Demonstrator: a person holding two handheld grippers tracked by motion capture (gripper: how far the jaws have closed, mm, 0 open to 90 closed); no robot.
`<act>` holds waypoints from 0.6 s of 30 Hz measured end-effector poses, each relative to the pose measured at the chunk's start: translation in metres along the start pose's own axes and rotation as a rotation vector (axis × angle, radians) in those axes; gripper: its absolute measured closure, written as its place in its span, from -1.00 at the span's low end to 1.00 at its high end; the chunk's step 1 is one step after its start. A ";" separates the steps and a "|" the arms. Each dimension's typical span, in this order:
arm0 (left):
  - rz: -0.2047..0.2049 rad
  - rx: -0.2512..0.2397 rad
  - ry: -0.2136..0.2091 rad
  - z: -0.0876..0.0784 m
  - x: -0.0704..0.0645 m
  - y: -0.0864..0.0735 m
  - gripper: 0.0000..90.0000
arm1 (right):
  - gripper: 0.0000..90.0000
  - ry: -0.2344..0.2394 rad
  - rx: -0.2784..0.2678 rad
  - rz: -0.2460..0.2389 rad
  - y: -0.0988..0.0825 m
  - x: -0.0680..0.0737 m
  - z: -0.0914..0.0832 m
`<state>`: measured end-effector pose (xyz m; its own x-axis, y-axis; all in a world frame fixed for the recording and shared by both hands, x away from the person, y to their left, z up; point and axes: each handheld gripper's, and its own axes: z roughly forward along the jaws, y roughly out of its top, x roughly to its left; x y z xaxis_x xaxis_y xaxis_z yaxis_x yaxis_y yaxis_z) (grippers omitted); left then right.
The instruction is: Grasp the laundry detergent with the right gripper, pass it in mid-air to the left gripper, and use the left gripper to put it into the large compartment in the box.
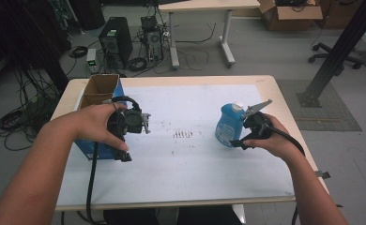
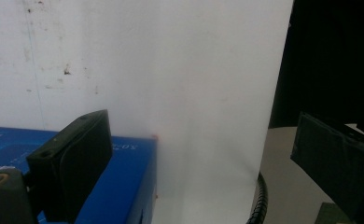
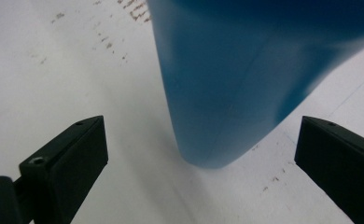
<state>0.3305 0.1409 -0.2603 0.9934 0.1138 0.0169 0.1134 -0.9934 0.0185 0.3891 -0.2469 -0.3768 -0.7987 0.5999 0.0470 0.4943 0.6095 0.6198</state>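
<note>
Blue bottle [image 1: 229, 125] upright on the white-covered tabletop [image 1: 195, 164], well right of the blue cardboard box [image 1: 99, 96]. Right hand-held gripper [image 1: 247, 136] just right of the bottle, jaws spread wide and apart from it. Left hand-held gripper [image 1: 129, 126] beside the box, farther from the bottle, jaws spread, gripping nothing

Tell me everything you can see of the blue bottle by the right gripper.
The blue bottle looks like translucent plastic holding blue liquid, with a white cap on top. It stands upright on the white sheet covering the table, toward its right side. In the right gripper view its rounded lower body sits ahead of the right gripper, whose jaws stand wide apart on either side without touching it. No label is readable.
</note>
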 end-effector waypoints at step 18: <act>0.008 -0.014 -0.002 -0.001 -0.002 -0.002 -0.87 | -0.95 -0.051 -0.126 0.058 -0.007 0.000 0.013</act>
<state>0.3283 0.1423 -0.2592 0.9943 0.1053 0.0156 0.1048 -0.9940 0.0320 0.3904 -0.2445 -0.3910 -0.7500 0.6597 0.0474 0.4896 0.5055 0.7105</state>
